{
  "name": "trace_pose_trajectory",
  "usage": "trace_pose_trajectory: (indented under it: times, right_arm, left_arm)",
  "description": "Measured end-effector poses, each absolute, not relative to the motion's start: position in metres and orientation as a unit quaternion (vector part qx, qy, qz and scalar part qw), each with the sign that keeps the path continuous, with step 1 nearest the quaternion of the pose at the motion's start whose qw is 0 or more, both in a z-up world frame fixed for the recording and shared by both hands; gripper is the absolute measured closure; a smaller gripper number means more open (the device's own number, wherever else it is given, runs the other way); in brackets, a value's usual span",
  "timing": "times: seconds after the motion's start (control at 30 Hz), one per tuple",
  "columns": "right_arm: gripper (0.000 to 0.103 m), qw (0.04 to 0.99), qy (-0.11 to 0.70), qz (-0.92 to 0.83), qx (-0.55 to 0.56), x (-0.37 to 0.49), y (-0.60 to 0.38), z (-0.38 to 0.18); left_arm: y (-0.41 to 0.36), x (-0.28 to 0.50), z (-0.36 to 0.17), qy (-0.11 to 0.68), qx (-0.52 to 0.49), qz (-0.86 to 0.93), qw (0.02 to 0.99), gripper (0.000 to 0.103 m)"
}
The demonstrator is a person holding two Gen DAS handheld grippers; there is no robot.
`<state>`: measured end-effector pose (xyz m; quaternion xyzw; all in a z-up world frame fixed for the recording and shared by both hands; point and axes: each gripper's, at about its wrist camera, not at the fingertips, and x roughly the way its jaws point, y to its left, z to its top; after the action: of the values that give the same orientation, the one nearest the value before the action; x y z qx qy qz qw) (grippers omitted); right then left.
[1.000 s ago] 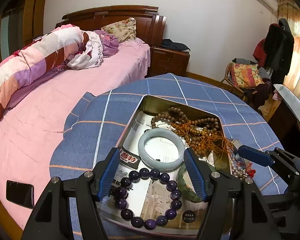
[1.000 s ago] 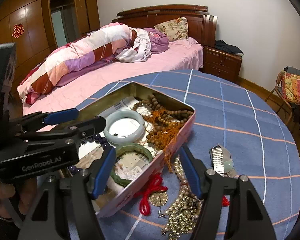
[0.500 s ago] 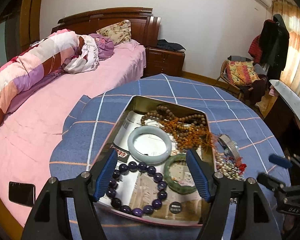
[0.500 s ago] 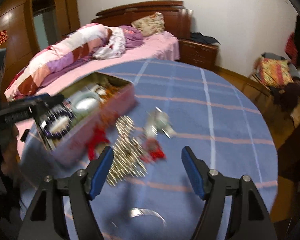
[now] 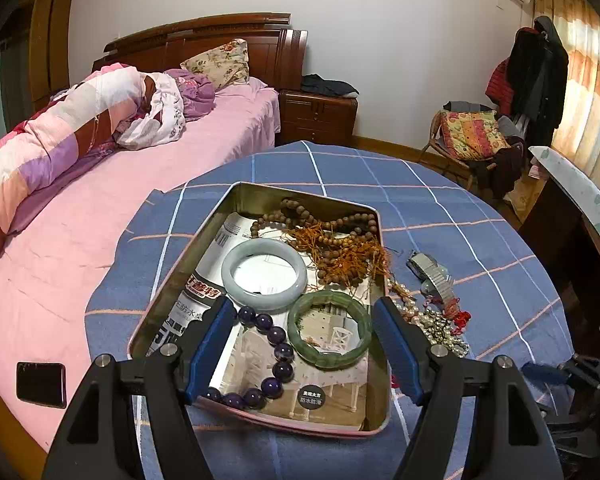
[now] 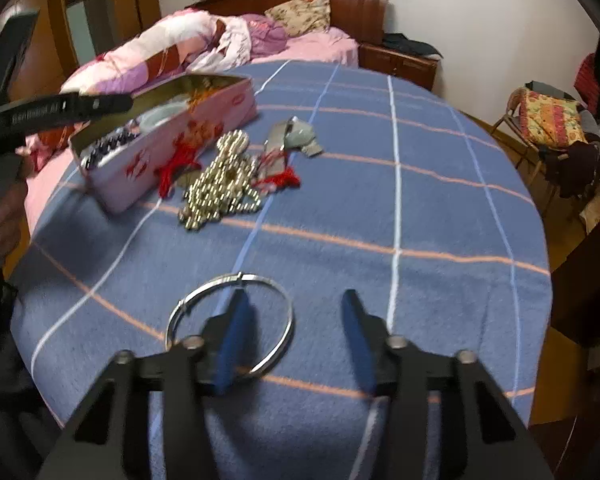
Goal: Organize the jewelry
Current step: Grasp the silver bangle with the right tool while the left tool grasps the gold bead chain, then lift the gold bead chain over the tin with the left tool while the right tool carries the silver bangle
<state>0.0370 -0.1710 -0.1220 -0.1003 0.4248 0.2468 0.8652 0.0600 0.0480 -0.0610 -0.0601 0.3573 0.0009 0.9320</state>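
Note:
An open tin box (image 5: pixel 256 194) holds a pale jade bangle (image 5: pixel 264 273), a green bangle (image 5: pixel 329 334), a purple bead bracelet (image 5: pixel 278 344) and brown prayer beads (image 5: pixel 336 248). My left gripper (image 5: pixel 304 344) is open and empty over the box's near end. Beside the box lie a pearl necklace (image 6: pixel 220 184), a red cord charm (image 6: pixel 176 168) and a metal watch (image 6: pixel 296 136). A thin silver bangle (image 6: pixel 230 322) lies flat near the table's front. My right gripper (image 6: pixel 296 340) is open low over it, its left finger inside the ring.
The round table wears a blue checked cloth (image 6: pixel 420 208). A pink bed (image 5: pixel 100 216) adjoins the table on the left, with a dark phone (image 5: pixel 40 378) on it. A chair with cushions (image 5: pixel 472 136) stands at the far right.
My right gripper swung away from the box toward the table's front and came down over the silver bangle. My left gripper pulled back a little and stays open.

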Motion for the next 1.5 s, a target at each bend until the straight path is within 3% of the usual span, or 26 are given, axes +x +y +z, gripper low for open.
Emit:
trace_pose_trajectory:
  times: [0.03, 0.1, 0.17, 0.93, 1.07, 1.13, 1.2, 1.37, 1.47, 1.5]
  right_arm:
    - [0.068, 0.869, 0.417, 0.244, -0.111, 0.035, -0.169, -0.122]
    - [0.092, 0.868, 0.411, 0.251, -0.118, 0.032, -0.167, -0.123]
    - [0.096, 0.872, 0.405, 0.247, -0.120, 0.032, -0.165, -0.124]
    - [0.098, 0.902, 0.390, 0.174, -0.058, 0.084, -0.200, -0.114]
    - [0.097, 0.903, 0.390, 0.172, -0.050, 0.088, -0.205, -0.116]
    - [0.097, 0.903, 0.390, 0.174, -0.048, 0.088, -0.205, -0.116]
    - [0.097, 0.904, 0.387, 0.176, -0.048, 0.088, -0.206, -0.115]
    - [0.097, 0.901, 0.390, 0.182, -0.049, 0.088, -0.206, -0.117]
    - [0.097, 0.902, 0.387, 0.181, -0.055, 0.087, -0.205, -0.117]
    - [0.097, 0.903, 0.386, 0.180, -0.056, 0.086, -0.205, -0.117]
  left_arm:
    - [0.047, 0.060, -0.061, 0.357, -0.059, 0.000, 0.932, 0.031]
    - [0.044, 0.059, -0.061, 0.357, -0.056, 0.000, 0.932, 0.031]
    - [0.044, 0.058, -0.062, 0.357, -0.056, 0.001, 0.932, 0.031]
    - [-0.059, 0.071, -0.068, 0.362, 0.046, -0.065, 0.929, 0.032]
    - [-0.066, 0.074, -0.081, 0.382, 0.052, -0.074, 0.920, 0.042]
    - [-0.071, 0.075, -0.087, 0.394, 0.058, -0.083, 0.913, 0.053]
    - [-0.076, 0.077, -0.093, 0.406, 0.061, -0.088, 0.907, 0.055]
    - [-0.081, 0.087, -0.105, 0.432, 0.063, -0.094, 0.895, 0.075]
    - [-0.077, 0.082, -0.098, 0.416, 0.056, -0.094, 0.903, 0.099]
    - [-0.075, 0.082, -0.095, 0.412, 0.053, -0.096, 0.905, 0.098]
